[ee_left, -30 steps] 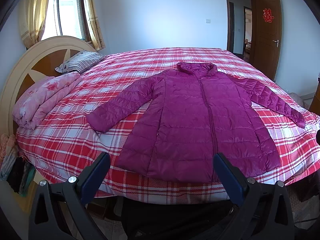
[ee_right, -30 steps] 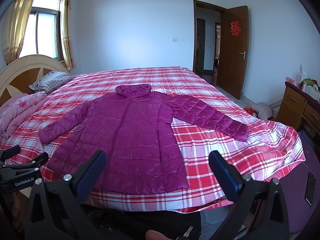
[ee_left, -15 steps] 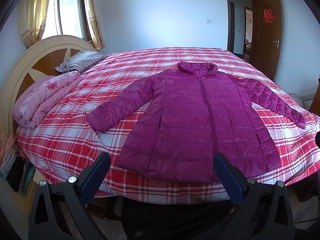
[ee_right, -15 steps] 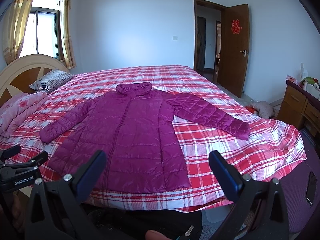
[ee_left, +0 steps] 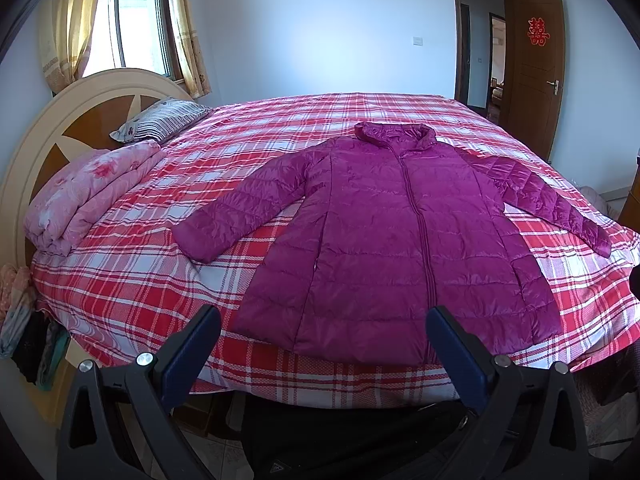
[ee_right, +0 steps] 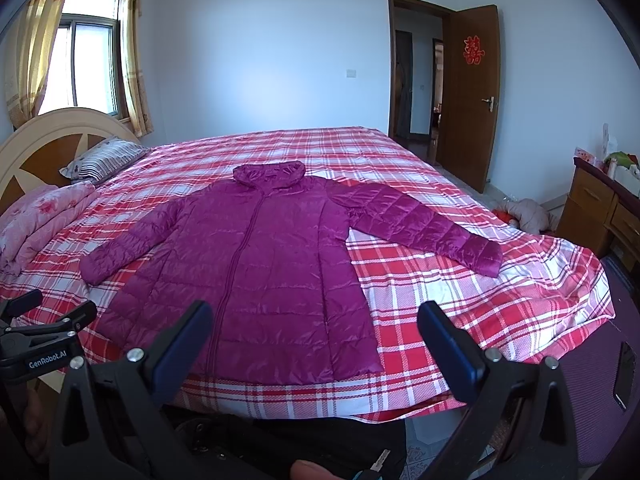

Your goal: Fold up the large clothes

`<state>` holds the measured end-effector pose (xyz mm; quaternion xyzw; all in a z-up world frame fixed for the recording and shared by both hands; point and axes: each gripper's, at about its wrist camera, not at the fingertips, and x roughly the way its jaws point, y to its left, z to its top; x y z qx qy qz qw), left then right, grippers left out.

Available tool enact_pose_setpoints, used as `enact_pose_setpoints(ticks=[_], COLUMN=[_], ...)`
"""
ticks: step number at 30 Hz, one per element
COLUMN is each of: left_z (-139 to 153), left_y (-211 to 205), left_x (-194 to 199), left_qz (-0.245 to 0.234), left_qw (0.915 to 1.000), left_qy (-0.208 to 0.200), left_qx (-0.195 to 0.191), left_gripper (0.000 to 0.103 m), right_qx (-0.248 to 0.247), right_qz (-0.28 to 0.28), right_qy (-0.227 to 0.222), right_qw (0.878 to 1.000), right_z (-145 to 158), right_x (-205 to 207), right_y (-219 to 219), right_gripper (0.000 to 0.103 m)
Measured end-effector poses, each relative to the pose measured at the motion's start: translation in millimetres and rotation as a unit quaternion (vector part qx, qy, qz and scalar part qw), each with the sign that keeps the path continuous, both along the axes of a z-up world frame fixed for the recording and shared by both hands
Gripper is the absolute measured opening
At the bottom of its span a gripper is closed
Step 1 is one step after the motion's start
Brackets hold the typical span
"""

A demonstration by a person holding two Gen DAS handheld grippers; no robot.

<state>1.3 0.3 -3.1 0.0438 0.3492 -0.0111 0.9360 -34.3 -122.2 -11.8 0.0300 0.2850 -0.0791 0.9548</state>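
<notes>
A magenta quilted down coat (ee_left: 400, 240) lies flat and zipped on the red plaid bedspread (ee_left: 140, 280), collar toward the far side, hem at the near edge, long axis running straight away from both tongs. The left gripper (ee_left: 324, 340) and right gripper (ee_right: 316, 336) hang spread and empty just short of the hem; neither is clearly nearer. Compared with a second ago, the right view has crept slightly closer; the coat is unmoved.

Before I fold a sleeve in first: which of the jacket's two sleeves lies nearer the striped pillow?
The left sleeve, whose cuff points toward the striped pillow; the other sleeve stretches toward the door side.
</notes>
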Motion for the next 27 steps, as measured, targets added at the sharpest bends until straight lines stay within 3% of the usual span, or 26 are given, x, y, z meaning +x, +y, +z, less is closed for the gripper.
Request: enact_pose_setpoints(ticks=[27], left_z=[-5.0], left_y=[0.7], left_x=[3.5], left_qz=[-0.001], left_qw=[1.0000], left_qy=[0.009], left_qx=[-0.003], left_gripper=[0.102], right_qx=[0.004], right_qz=[0.000], right_qy=[0.003], right_qw=[1.000], right_z=[-1.7], right_x=[0.8], right_y=[2.3], right_gripper=[0.103])
